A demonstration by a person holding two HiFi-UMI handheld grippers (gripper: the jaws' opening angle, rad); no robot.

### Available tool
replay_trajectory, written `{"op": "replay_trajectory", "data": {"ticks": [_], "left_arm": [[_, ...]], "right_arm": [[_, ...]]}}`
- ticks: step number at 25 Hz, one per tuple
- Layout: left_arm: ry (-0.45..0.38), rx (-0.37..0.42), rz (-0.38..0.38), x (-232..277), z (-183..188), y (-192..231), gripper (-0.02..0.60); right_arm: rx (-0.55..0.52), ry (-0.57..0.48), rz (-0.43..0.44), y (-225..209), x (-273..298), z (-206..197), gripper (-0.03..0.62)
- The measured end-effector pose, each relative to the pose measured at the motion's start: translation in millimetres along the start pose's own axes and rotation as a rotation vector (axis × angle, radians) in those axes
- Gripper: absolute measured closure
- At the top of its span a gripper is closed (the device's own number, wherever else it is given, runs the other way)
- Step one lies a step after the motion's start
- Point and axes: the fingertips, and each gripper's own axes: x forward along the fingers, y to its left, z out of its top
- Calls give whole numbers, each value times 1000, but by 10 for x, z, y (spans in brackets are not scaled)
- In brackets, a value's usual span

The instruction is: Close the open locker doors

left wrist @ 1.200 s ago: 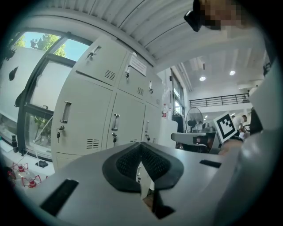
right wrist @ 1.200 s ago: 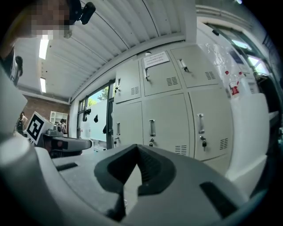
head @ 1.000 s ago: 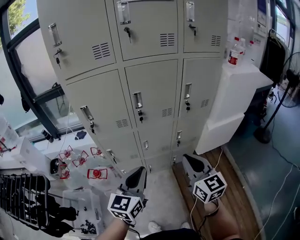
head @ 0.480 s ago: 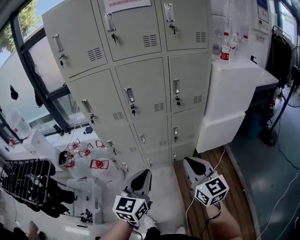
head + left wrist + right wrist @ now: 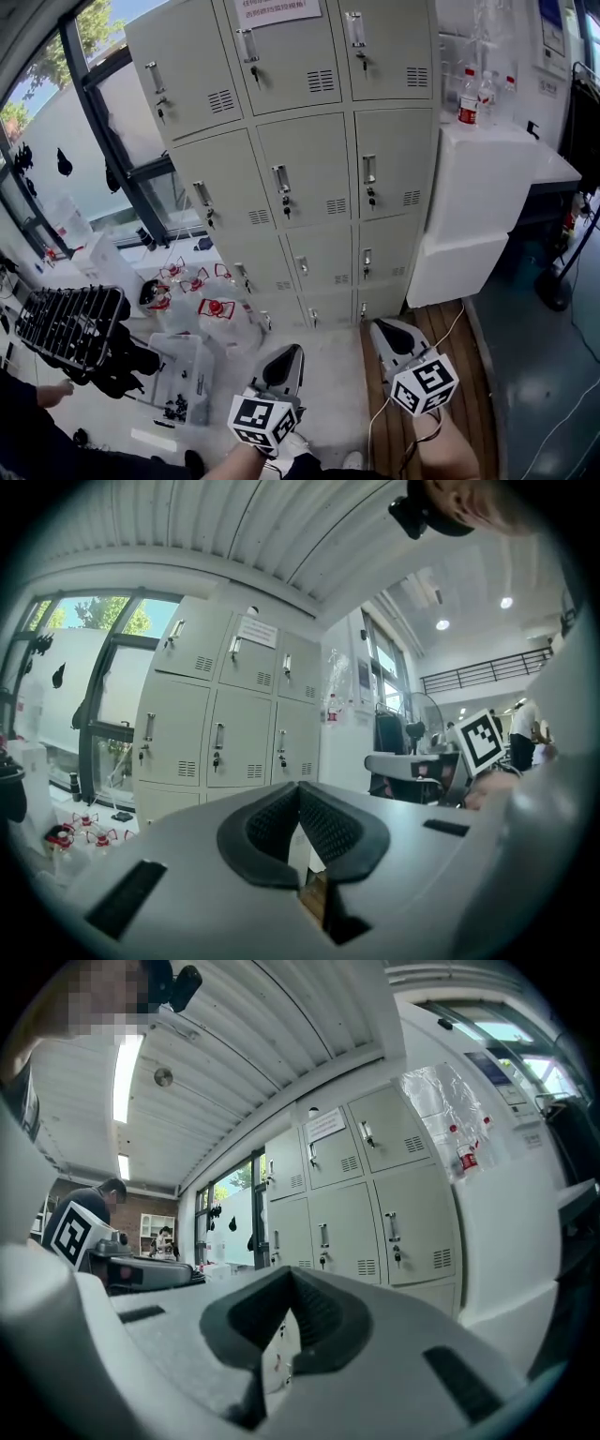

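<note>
The grey locker bank (image 5: 309,169) stands ahead of me, and every door that shows sits flush with a key in its lock. Both grippers hang low over the floor, well short of the lockers and pointing toward them. My left gripper (image 5: 287,351) is shut with nothing between its pads. My right gripper (image 5: 379,328) is also shut and empty. In the left gripper view the closed jaws (image 5: 298,789) frame the lockers (image 5: 220,714) at the left. In the right gripper view the closed jaws (image 5: 289,1281) sit below the lockers (image 5: 361,1213).
A white cabinet (image 5: 473,178) with bottles (image 5: 467,98) on top adjoins the lockers on the right. A black wire rack (image 5: 66,323), a clear plastic bin (image 5: 183,375) and red-and-white parts (image 5: 216,307) crowd the floor at left, under the window (image 5: 122,122). Wooden planks (image 5: 441,328) run at right.
Both grippers and the head camera have drawn back from the lockers, which now look smaller and farther. More of the floor, the rack and the window has come into view. Both grippers stay shut.
</note>
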Motion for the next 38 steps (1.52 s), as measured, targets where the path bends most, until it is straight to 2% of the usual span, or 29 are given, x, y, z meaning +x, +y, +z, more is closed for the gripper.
{"op": "replay_trajectory", "data": {"ticks": [8, 20, 38], "left_arm": [[-33, 1, 29, -184, 77, 18, 580], [-92, 3, 28, -479, 244, -90, 580], [-113, 14, 21, -714, 316, -157, 580]], "right_arm": [[-9, -19, 22, 167, -44, 63, 593], [-57, -38, 40, 455, -236, 228, 594], [-70, -32, 45, 678, -341, 252, 594]]}}
